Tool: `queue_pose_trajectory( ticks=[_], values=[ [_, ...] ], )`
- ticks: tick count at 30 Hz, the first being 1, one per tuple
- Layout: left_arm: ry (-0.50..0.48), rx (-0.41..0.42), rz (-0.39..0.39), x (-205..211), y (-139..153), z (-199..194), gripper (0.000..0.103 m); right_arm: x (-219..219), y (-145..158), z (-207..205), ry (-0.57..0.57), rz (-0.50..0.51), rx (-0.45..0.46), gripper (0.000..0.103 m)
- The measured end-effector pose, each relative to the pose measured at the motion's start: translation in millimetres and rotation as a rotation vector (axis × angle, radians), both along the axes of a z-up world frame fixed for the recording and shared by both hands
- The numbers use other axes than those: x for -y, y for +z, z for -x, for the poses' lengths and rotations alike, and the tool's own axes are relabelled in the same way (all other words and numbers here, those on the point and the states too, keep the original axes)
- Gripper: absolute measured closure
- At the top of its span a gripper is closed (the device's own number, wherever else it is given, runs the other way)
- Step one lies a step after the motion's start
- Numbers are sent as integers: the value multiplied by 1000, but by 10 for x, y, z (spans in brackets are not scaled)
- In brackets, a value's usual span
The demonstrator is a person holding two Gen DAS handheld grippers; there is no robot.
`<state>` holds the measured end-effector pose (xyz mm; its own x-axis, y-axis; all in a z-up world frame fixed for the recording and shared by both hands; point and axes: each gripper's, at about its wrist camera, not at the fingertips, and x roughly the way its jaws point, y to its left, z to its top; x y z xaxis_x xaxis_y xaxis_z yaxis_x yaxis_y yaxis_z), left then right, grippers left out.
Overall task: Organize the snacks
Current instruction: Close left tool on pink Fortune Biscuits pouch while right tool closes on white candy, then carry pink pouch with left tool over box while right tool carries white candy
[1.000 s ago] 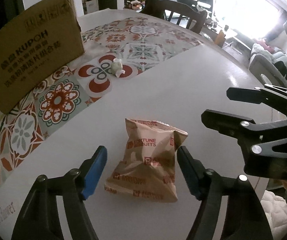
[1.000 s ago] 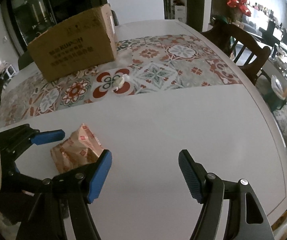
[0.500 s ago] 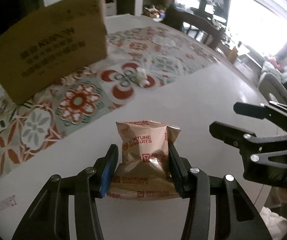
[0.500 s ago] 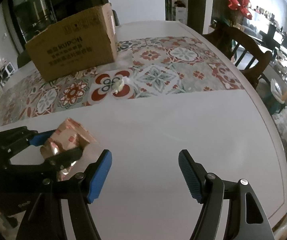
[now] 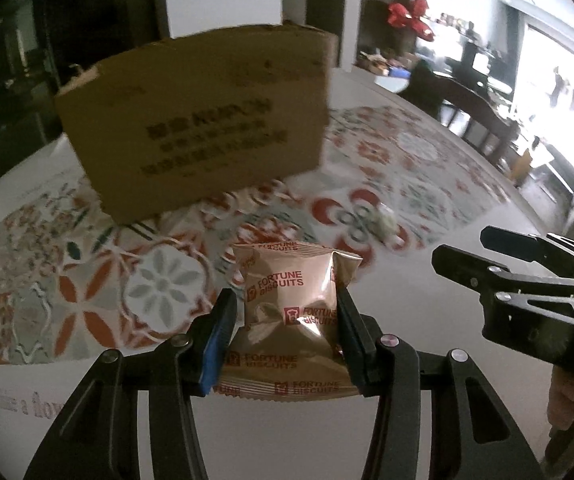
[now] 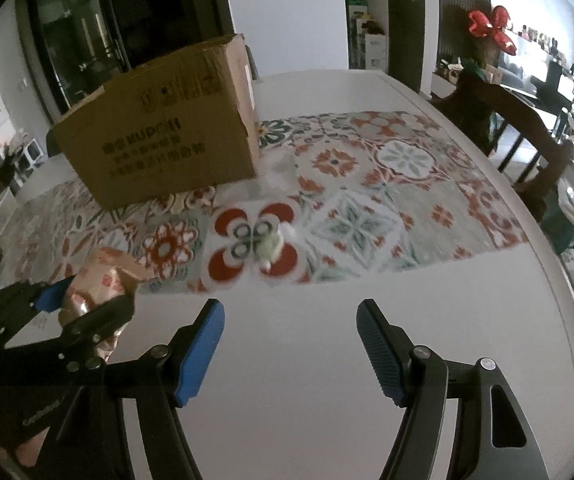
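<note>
My left gripper [image 5: 285, 332] has its fingers [image 5: 217, 344] pinching the biscuit packet [image 5: 291, 312] from both sides; the jaws have just been closing on it. The packet stands between the pads, on the near side of the cardboard box [image 5: 203, 120], over the edge of the patterned runner [image 5: 87, 280]. My right gripper [image 6: 291, 344] has its fingers [image 6: 201, 344] spread wide, with only the white bench [image 6: 327, 380] between them. From the box, a small pale wrapped thing [image 6: 269, 246] lies on the runner, nearer to me and to the right; it is too blurred to name.
</note>
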<state>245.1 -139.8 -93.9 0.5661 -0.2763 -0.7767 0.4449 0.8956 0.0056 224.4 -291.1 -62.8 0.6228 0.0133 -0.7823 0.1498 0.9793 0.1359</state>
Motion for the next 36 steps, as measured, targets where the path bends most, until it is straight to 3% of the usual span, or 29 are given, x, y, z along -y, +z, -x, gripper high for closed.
queue_pose_trajectory(
  ticks=[13,19,23,30,36],
  values=[
    [56,20,8,-119,-26,-304,54,-73,-289,-600,3,-78,-46,65],
    [61,19,17,-115,-41,-408,54,-112,-357,-718,-4,-47,-68,73],
    [64,21,14,-116,-49,-446,54,-125,-380,-759,-1,-19,-71,84],
    [70,34,39,-165,74,-446,54,-174,-269,-700,24,5,-36,84],
    [73,92,75,-259,415,-404,54,-281,184,-579,67,24,80,84]
  ],
)
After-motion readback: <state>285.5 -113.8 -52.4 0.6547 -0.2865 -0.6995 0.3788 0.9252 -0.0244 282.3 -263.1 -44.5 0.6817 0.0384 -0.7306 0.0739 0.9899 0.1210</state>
